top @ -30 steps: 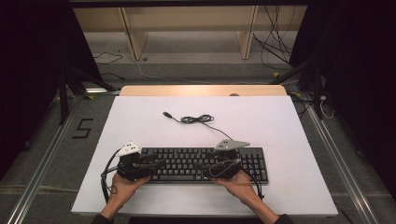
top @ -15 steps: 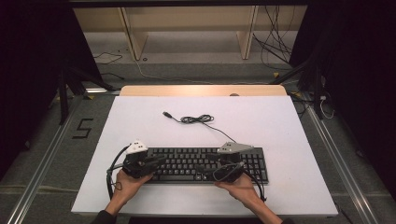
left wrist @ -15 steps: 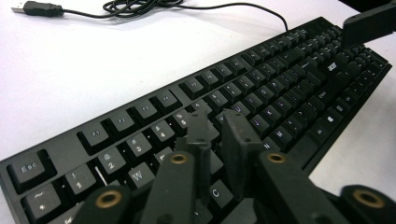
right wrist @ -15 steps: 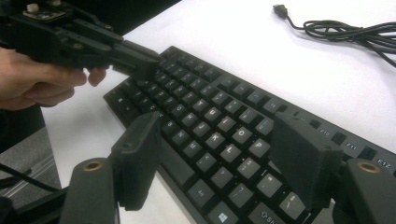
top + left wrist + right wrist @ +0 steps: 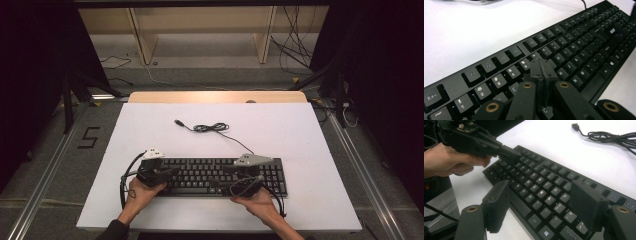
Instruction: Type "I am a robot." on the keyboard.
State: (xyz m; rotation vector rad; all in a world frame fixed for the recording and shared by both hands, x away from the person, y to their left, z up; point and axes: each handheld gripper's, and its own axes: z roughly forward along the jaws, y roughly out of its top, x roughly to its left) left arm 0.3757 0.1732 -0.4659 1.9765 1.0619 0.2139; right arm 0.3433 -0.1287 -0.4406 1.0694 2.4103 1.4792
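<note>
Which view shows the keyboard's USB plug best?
The high view: the USB plug lies in full on the white table, with its coiled cable running back to the keyboard. The right gripper view catches the plug at the top edge, close but partly cropped. The left gripper view shows keys and a bit of cable.

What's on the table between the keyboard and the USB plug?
In the high view, the keyboard's own coiled cable lies there, leading to the plug; otherwise bare white table.
</note>
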